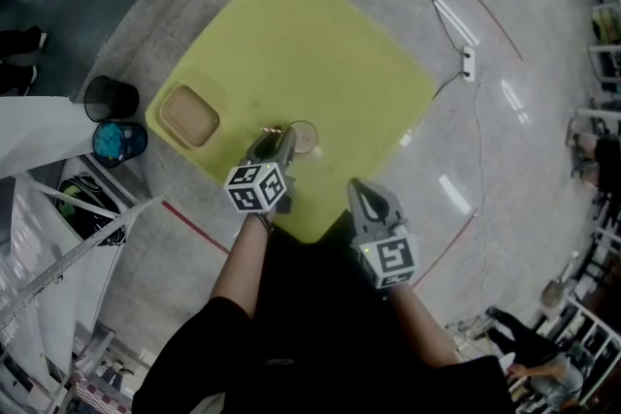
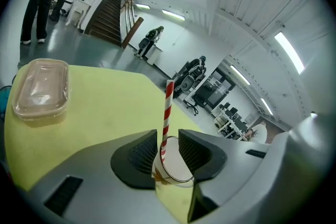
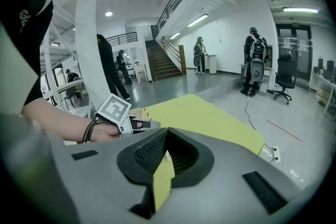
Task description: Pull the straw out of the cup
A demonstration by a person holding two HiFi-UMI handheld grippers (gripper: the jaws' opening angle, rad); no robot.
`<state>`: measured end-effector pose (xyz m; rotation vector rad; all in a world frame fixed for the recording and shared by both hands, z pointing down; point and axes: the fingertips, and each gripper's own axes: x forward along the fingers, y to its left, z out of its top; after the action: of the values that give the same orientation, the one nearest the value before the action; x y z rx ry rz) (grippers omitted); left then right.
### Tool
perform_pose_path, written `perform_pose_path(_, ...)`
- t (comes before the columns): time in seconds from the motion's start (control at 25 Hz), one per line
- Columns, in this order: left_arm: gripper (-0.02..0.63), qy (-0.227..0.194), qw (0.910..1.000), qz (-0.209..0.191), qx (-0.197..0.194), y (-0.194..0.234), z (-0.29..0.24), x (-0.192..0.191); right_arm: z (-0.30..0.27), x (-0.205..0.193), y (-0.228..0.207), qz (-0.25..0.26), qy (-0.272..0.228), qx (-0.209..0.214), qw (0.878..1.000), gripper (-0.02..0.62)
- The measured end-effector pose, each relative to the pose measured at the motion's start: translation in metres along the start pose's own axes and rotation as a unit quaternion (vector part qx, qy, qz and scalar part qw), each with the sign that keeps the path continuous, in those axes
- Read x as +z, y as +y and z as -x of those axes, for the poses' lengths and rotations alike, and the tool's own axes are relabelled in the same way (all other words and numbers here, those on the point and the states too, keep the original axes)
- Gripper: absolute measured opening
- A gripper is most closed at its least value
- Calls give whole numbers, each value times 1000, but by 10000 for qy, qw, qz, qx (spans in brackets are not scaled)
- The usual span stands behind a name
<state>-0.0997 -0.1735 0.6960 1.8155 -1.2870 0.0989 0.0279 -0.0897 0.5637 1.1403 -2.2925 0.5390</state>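
Observation:
A paper cup [image 1: 304, 139] stands near the front edge of the yellow table [image 1: 320, 34]. In it stands a red-and-white striped straw [image 2: 167, 107], which leans towards my left gripper [image 1: 279, 139]. In the left gripper view the cup [image 2: 176, 168] sits at the tips of that gripper [image 2: 168, 136], and the straw rises through the gap between the jaws. The jaws stand apart and do not press on the straw. My right gripper [image 1: 361, 189] hangs off the table's front edge, nearer the person's body. In its own view this gripper [image 3: 167, 134] is shut on nothing.
A clear lidded food container [image 1: 190, 114] lies on the table's left part, also in the left gripper view [image 2: 41, 89]. On the floor at the left stand a black bin [image 1: 110, 97] and a blue round container [image 1: 119, 141]. A power strip [image 1: 468, 63] with a cable lies on the floor at the right.

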Motion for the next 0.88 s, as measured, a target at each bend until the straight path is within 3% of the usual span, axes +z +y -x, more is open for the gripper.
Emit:
perform_pose_path(0.6,161,-9,9998,138,126,-3,-1,-2,-8,4,5,20,-15,124,9999,17)
perform_pose_path(0.88,111,-57,9998,160,139,-3,0,-1,-8,4,2,-57,-27,101,9999,17)
